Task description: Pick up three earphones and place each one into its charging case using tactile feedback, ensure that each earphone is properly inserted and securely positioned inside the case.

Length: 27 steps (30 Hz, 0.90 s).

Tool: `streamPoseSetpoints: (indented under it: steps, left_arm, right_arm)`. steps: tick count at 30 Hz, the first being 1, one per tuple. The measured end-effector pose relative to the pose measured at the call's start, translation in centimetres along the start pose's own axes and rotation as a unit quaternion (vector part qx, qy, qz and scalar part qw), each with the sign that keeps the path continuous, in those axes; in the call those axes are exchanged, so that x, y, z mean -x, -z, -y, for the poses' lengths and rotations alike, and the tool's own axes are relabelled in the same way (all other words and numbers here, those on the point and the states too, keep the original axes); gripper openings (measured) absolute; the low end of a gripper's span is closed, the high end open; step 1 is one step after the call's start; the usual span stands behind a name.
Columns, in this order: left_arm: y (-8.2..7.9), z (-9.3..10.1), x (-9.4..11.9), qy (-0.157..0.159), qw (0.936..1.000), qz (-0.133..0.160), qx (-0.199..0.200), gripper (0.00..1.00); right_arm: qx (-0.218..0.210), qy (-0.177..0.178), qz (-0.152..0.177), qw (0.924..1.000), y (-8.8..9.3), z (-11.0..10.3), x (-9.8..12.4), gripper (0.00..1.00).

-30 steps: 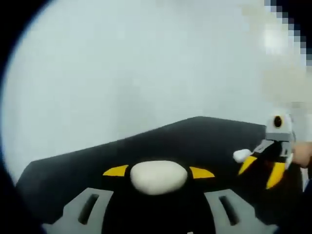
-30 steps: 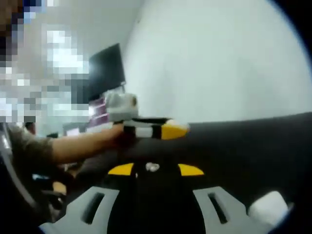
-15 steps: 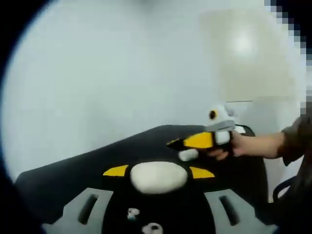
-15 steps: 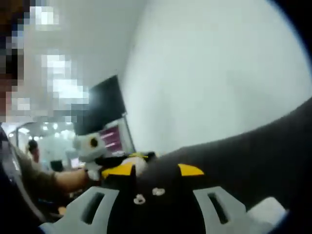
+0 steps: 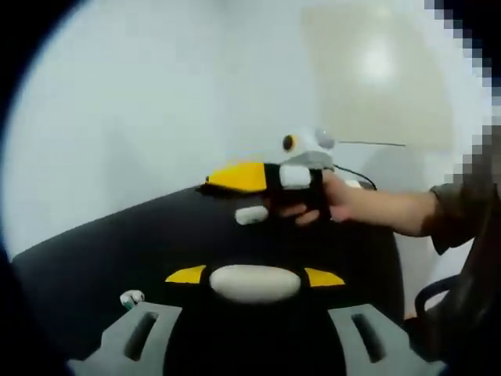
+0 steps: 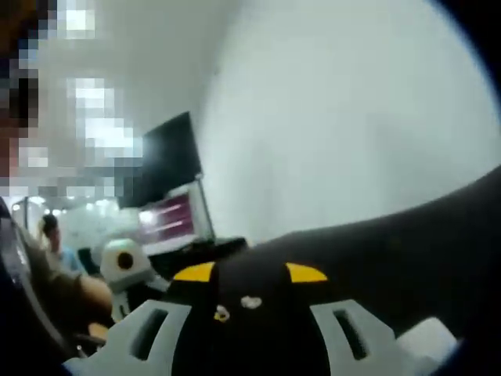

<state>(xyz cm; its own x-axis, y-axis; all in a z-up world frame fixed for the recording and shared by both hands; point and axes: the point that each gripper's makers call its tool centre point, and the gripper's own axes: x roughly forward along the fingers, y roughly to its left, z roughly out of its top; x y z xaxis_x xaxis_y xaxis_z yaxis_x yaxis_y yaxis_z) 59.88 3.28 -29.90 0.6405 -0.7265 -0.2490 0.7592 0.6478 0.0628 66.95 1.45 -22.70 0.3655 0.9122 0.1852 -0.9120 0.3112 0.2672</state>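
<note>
- Surface: black table (image 5: pixel 156 235), backed by a white wall (image 5: pixel 117 102); a dark monitor (image 6: pixel 168 160) stands at its far end.
- Left gripper (image 5: pixel 254 280): I see it clamping a white charging case (image 5: pixel 254 282).
- Right gripper (image 6: pixel 249 276): I see it narrowed on a small white earphone (image 6: pixel 250 301).
- Another earphone (image 5: pixel 131 298) lies on the table, near the left jaw.

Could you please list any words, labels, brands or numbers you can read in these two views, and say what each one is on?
None can be read.
The monitor in the right gripper view shows lit pinkish content, too blurred to read.
The white case between the left gripper's jaws shows no marking.
The right gripper, held in a hand, shows no legible label.
</note>
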Motion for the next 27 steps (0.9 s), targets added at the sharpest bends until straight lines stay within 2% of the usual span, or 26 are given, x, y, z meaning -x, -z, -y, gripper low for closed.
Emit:
streamPoseSetpoints:
  steps: [3, 7, 10, 12, 14, 16, 19, 21, 22, 25, 26, 27]
  left_arm:
    - [0.7, -0.2, -0.1, -0.006, 0.9999, -0.010, 0.004, 0.44]
    - [0.8, -0.2, -0.3, -0.010, 0.9998, -0.014, -0.005, 0.44]
    - [1.7, -0.4, -0.4, -0.016, 0.9989, -0.038, -0.021, 0.44]
    - [1.5, -0.3, -0.2, -0.019, 0.9990, -0.029, -0.029, 0.46]
    - [1.2, -0.2, 0.2, -0.015, 0.9993, -0.025, -0.025, 0.53]
    - [0.6, -0.1, 1.0, -0.007, 0.9999, -0.003, -0.010, 0.55]
    - [-0.4, -0.9, 2.9, -0.018, 0.9995, 0.026, -0.003, 0.54]
    - [-1.3, -2.0, 4.6, -0.036, 0.9978, 0.055, -0.001, 0.54]
    - [-2.0, -2.8, 5.9, -0.043, 0.9955, 0.084, 0.001, 0.53]
    - [-2.5, -5.6, 8.4, -0.080, 0.9886, 0.124, 0.030, 0.50]
    - [-2.3, -6.3, 9.1, -0.085, 0.9864, 0.133, 0.045, 0.49]
    - [-1.9, -7.0, 9.6, -0.092, 0.9842, 0.138, 0.062, 0.48]
  right_arm:
    - [0.001, -0.002, -0.001, 1.0000, 0.0, -0.1, -0.1, 0.34]
    - [0.004, -0.003, -0.005, 1.0000, 0.2, -0.3, -0.2, 0.34]
    - [0.007, -0.001, -0.009, 0.9999, 0.4, -0.2, -0.2, 0.34]
    - [0.007, 0.000, -0.011, 0.9999, 0.5, -0.1, -0.3, 0.34]
    - [0.007, 0.002, -0.016, 0.9998, 0.8, 0.0, -0.4, 0.34]
    - [0.007, 0.003, -0.022, 0.9997, 1.1, 0.1, -0.5, 0.34]
    - [0.012, -0.004, -0.036, 0.9993, 1.7, -0.1, -0.7, 0.34]
    - [0.016, -0.003, -0.040, 0.9991, 1.9, -0.2, -0.8, 0.35]
    - [0.026, -0.004, -0.048, 0.9985, 2.1, -0.2, -0.8, 0.35]
    - [0.032, -0.001, -0.054, 0.9980, 1.6, -1.2, -0.7, 0.35]
    - [0.028, -0.004, -0.061, 0.9977, 1.5, -1.8, -0.6, 0.35]
    - [0.024, -0.006, -0.084, 0.9962, 1.9, -2.4, -0.2, 0.35]
